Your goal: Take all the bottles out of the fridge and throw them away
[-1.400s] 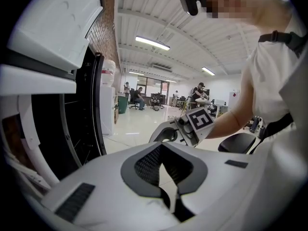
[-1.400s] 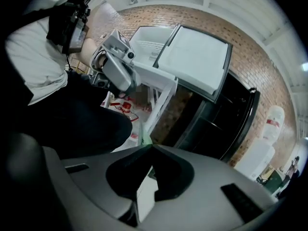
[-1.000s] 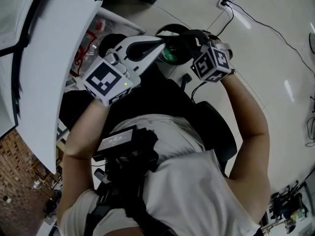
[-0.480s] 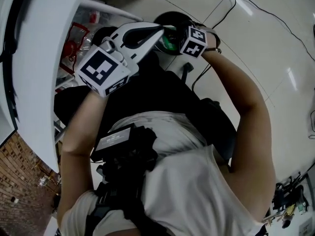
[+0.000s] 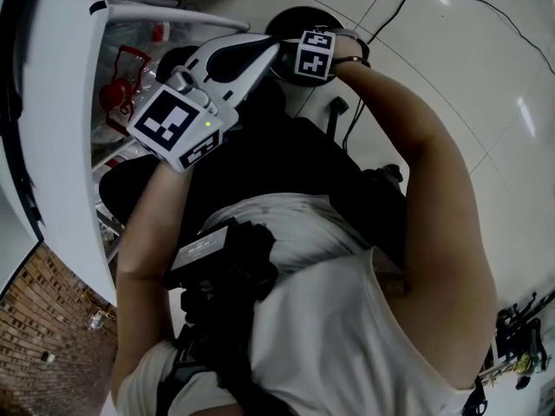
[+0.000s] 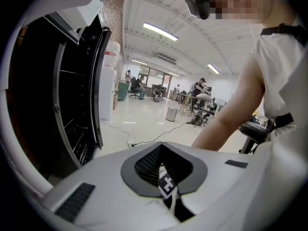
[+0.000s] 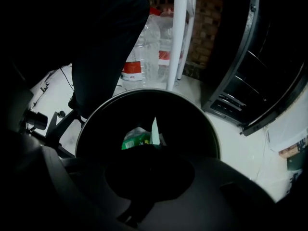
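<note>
- The bottle (image 7: 136,139) in play wears a green label. Its print is too small and too dark for me to read.
- That bottle sits inside the mouth of the round black bin (image 7: 215,137), right at the tips of my right gripper (image 7: 149,147).
- My right gripper's jaws are closed tight, and the bottle's top meets them where they come together. The gripper points steeply down into the bin.
- Beyond the bin, clear bottles with red-and-white labels (image 7: 133,70) stand beside a white post (image 7: 177,32). One has a red cap. I cannot read those labels either.
- My left gripper (image 6: 161,145) has its jaws closed tip to tip, with nothing between the dark mesh pads.
- Through the gap behind those tips I see a black-and-white marker cube (image 6: 166,184) that belongs to my right gripper. It carries square patterns, not letters.
- From the head view, the left gripper hangs just beside the right one, above the bin and near the white fridge door (image 5: 61,146).
- More clear bottles (image 5: 130,55) with red on them show in the door shelf.
</note>
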Tool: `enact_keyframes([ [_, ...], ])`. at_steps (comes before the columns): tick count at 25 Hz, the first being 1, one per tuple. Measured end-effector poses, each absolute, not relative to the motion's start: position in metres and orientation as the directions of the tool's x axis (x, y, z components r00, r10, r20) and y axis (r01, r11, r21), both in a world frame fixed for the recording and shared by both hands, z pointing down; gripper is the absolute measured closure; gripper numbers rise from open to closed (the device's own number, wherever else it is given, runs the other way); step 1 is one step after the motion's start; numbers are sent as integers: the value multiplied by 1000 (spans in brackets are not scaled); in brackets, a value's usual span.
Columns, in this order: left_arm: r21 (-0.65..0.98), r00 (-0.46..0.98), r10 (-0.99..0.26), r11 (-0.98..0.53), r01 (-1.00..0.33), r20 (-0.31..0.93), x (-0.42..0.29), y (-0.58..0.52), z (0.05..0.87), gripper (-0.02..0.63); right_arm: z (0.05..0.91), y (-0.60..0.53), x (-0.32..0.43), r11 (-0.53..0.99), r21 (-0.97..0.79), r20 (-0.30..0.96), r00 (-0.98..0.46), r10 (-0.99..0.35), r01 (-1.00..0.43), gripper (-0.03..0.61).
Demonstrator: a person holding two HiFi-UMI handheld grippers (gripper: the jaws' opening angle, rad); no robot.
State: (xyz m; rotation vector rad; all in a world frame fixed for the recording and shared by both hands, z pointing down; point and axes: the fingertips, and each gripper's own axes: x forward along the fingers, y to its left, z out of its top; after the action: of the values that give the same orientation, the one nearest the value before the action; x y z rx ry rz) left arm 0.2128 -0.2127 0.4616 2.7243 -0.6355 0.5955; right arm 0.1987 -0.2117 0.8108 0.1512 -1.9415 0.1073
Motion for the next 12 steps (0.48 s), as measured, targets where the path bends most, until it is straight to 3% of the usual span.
enact_keyframes([
  [7, 181, 819, -360, -860, -477, 447, 214, -216, 458, 600, 829, -201, 198, 995, -10, 943, -332, -25, -102, 561],
  [9, 184, 817, -365, -856, -484, 447, 212, -218, 458, 600, 829, -196, 195, 996, -34, 939, -344, 3, -83, 480],
  [12, 186, 816, -370, -853, -488, 444, 210, -218, 457, 600, 826, -194, 195, 996, -49, 939, -344, 19, -77, 472],
])
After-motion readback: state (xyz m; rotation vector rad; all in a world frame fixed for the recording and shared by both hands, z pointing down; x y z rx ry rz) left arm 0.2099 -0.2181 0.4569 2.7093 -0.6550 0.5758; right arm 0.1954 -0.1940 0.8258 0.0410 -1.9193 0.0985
